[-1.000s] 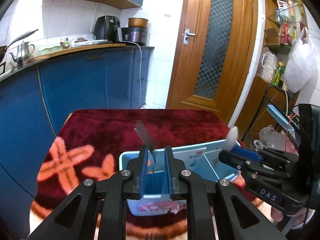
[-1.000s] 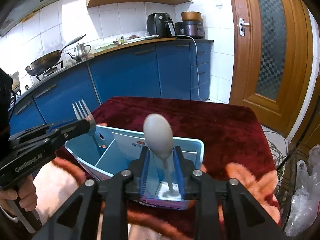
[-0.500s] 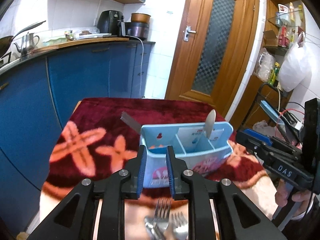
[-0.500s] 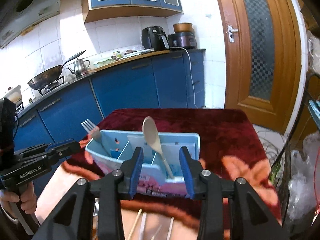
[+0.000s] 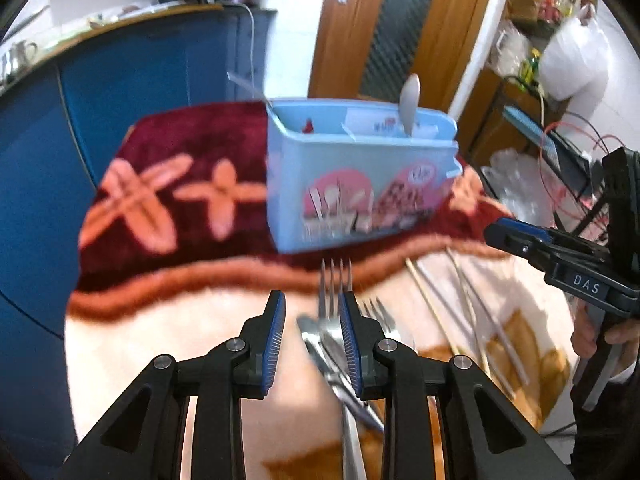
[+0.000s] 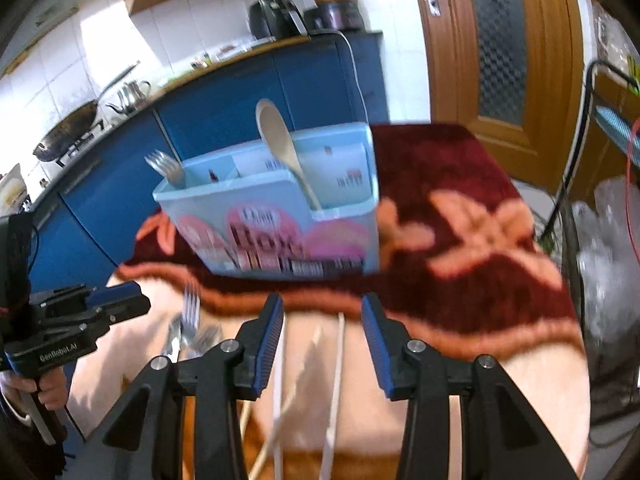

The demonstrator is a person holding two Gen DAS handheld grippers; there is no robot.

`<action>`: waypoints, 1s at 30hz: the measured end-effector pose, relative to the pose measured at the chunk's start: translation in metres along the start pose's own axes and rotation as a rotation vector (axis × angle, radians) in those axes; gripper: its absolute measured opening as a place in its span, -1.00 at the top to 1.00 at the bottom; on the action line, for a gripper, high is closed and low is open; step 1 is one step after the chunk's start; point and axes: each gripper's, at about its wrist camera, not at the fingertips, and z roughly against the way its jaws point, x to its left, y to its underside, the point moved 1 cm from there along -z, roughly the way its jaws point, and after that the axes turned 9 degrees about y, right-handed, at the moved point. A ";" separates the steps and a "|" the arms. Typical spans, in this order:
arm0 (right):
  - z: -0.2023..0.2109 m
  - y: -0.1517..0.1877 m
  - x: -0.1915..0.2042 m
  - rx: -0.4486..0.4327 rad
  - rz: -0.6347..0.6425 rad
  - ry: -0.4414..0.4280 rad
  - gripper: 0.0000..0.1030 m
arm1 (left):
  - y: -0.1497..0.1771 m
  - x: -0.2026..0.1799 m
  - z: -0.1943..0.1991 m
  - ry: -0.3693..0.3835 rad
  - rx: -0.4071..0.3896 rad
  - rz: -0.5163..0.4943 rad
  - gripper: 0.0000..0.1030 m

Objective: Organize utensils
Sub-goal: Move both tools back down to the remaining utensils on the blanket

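Risking a multi-grab: left hand-held gripper (image 5: 312,336), jaws just spreading, empty, over piled forks (image 5: 340,320); right hand-held gripper (image 6: 322,342), also just spreading, empty, over blurred, probably chopsticks (image 6: 336,364).

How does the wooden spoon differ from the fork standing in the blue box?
The wooden spoon is pale wood with a rounded bowl; the fork is shiny metal with prongs. The spoon stands in the right compartment, the fork in the left. Both lean, heads up, in the blue box.
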 end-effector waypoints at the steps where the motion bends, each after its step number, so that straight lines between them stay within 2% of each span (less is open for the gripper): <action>1: 0.000 0.005 -0.002 0.016 -0.006 0.006 0.14 | 0.003 0.000 -0.002 0.010 0.019 0.005 0.45; 6: -0.002 0.020 -0.004 0.079 0.018 0.011 0.13 | 0.016 -0.002 -0.005 0.059 0.086 0.051 0.45; 10: -0.004 0.024 0.000 0.127 0.061 -0.008 0.13 | 0.030 -0.004 -0.011 0.076 0.144 0.114 0.35; 14: -0.006 0.029 0.004 0.169 0.111 -0.025 0.13 | 0.044 -0.007 -0.019 0.092 0.200 0.176 0.35; 30: -0.020 0.041 0.020 0.294 0.295 -0.033 0.13 | 0.047 -0.021 -0.024 0.022 0.212 0.209 0.34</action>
